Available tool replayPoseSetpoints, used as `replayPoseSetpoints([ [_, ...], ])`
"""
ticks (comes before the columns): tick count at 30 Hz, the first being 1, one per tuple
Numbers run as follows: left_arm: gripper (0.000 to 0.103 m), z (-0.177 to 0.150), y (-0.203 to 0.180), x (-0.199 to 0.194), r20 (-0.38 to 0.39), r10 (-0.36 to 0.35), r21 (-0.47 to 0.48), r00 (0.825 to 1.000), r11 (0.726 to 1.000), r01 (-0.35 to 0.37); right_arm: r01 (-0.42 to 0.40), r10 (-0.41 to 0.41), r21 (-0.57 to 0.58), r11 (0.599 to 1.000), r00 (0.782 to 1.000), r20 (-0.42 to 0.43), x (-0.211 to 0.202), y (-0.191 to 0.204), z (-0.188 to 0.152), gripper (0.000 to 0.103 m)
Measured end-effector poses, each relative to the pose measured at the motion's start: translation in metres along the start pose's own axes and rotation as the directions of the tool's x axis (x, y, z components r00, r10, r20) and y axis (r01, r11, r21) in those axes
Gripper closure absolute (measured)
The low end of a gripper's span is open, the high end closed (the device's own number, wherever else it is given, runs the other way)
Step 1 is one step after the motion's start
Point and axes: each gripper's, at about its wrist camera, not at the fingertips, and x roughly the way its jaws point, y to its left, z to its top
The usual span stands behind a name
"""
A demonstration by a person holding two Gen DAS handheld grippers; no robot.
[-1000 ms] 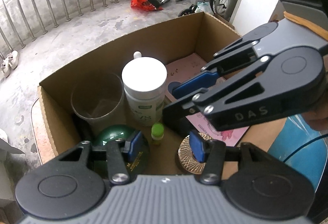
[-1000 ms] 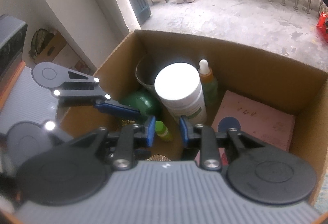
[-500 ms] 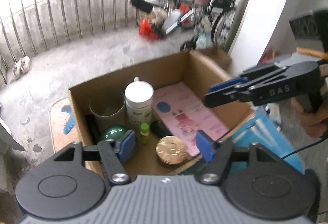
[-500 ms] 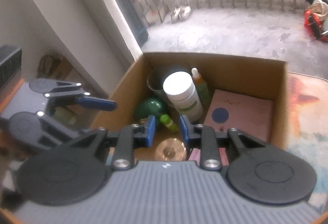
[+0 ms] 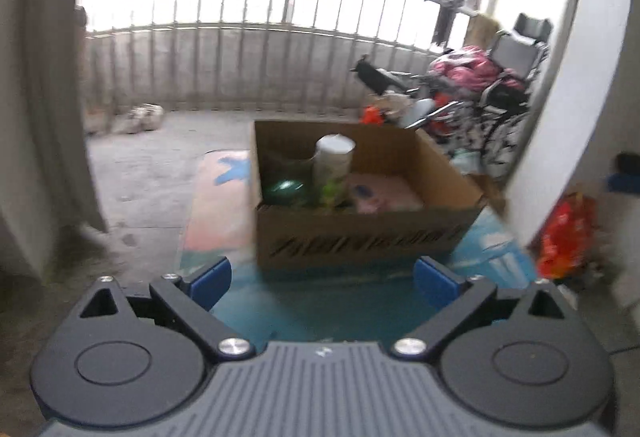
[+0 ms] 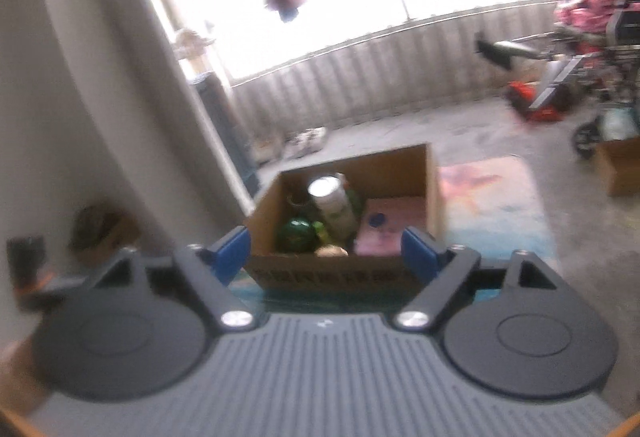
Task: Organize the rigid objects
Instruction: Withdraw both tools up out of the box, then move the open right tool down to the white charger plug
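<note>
Both grippers have been drawn back from the cardboard box point(image 5: 360, 233), seen close below a second ago. Nothing is held: the left gripper point(image 5: 322, 283) and right gripper point(image 6: 325, 251) are spread, jaws opening. A white bottle point(image 5: 334, 161), green ball point(image 5: 286, 191) and pink book point(image 5: 384, 193) are seen inside the box, on a mat point(image 5: 224, 205).

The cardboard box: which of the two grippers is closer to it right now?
Hard to call. The cardboard box sits beyond both the left gripper and the right gripper, neither touching it; jaws opening, empty.
</note>
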Motion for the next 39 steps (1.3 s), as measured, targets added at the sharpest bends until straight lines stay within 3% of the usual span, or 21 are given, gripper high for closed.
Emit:
replayPoseSetpoints([
  [1, 0.003, -0.008, -0.003, 0.001, -0.004, 0.016, 0.007, 1.0, 1.0, -0.016, 0.029, -0.029, -0.001, 1.0, 1.0, 0.012, -0.01, 0.003, -0.009, 0.015],
  [3, 0.0, -0.02, -0.005, 0.005, -0.013, 0.021, 0.005, 1.0, 1.0, -0.021, 0.071, -0.071, -0.013, 0.997, 0.997, 0.031, -0.021, 0.011, -0.026, 0.002],
  [6, 0.0, -0.035, -0.005, 0.018, -0.043, -0.003, -0.01, 0.999, 1.0, 0.002, 0.161, -0.158, -0.088, 0.983, 0.987, 0.043, -0.017, 0.033, -0.055, 0.001],
  [9, 0.0, -0.055, -0.003, 0.028, -0.081, -0.022, -0.023, 0.996, 1.0, 0.02, 0.218, -0.229, -0.182, 0.959, 0.973, -0.038, 0.017, 0.055, -0.08, 0.001],
  [13, 0.0, -0.072, 0.005, 0.041, -0.098, -0.033, -0.052, 0.995, 0.998, 0.028, 0.307, -0.346, -0.293, 0.906, 0.934, -0.093, 0.068, 0.079, -0.108, 0.001],
  [16, 0.0, -0.082, 0.008, 0.048, -0.127, 0.033, -0.014, 0.991, 0.999, -0.035, 0.349, -0.413, -0.407, 0.844, 0.908, -0.077, 0.1, 0.1, -0.123, 0.001],
  [19, 0.0, -0.091, 0.0, 0.052, -0.108, 0.126, 0.108, 0.986, 0.988, -0.114, 0.372, -0.442, -0.492, 0.787, 0.896, -0.03, 0.123, 0.115, -0.132, 0.001],
  [21, 0.0, -0.097, -0.007, 0.054, -0.063, 0.139, 0.163, 0.988, 0.978, -0.127, 0.353, -0.414, -0.479, 0.804, 0.91, -0.025, 0.137, 0.117, -0.126, 0.001],
  [22, 0.0, -0.099, -0.009, 0.055, -0.052, 0.133, 0.179, 0.99, 0.976, -0.122, 0.309, -0.368, -0.453, 0.836, 0.929, -0.045, 0.143, 0.115, -0.125, 0.001],
  [24, 0.0, -0.101, -0.011, 0.061, -0.049, 0.111, 0.188, 0.993, 0.977, -0.1, 0.162, -0.217, -0.372, 0.914, 0.97, -0.113, 0.149, 0.108, -0.123, 0.001],
  [26, 0.0, -0.104, -0.007, 0.066, -0.059, 0.075, 0.171, 0.995, 0.983, -0.064, 0.04, -0.09, -0.268, 0.963, 0.98, -0.177, 0.164, 0.1, -0.123, 0.001],
  [31, 0.001, -0.106, 0.006, 0.076, -0.082, -0.028, 0.099, 0.996, 0.994, 0.036, -0.095, 0.054, -0.143, 0.985, 0.963, -0.265, 0.209, 0.095, -0.13, 0.001],
  [34, 0.004, -0.107, 0.011, 0.084, -0.111, -0.085, 0.056, 0.99, 0.994, 0.092, -0.181, 0.16, -0.038, 0.983, 0.935, -0.317, 0.229, 0.092, -0.136, 0.005],
  [36, 0.008, -0.109, 0.011, 0.09, -0.132, -0.102, 0.049, 0.986, 0.993, 0.11, -0.214, 0.214, 0.039, 0.976, 0.91, -0.356, 0.244, 0.09, -0.14, 0.013],
  [39, 0.016, -0.112, 0.009, 0.095, -0.152, -0.103, 0.056, 0.983, 0.992, 0.112, -0.214, 0.244, 0.118, 0.97, 0.883, -0.401, 0.261, 0.087, -0.149, 0.041],
])
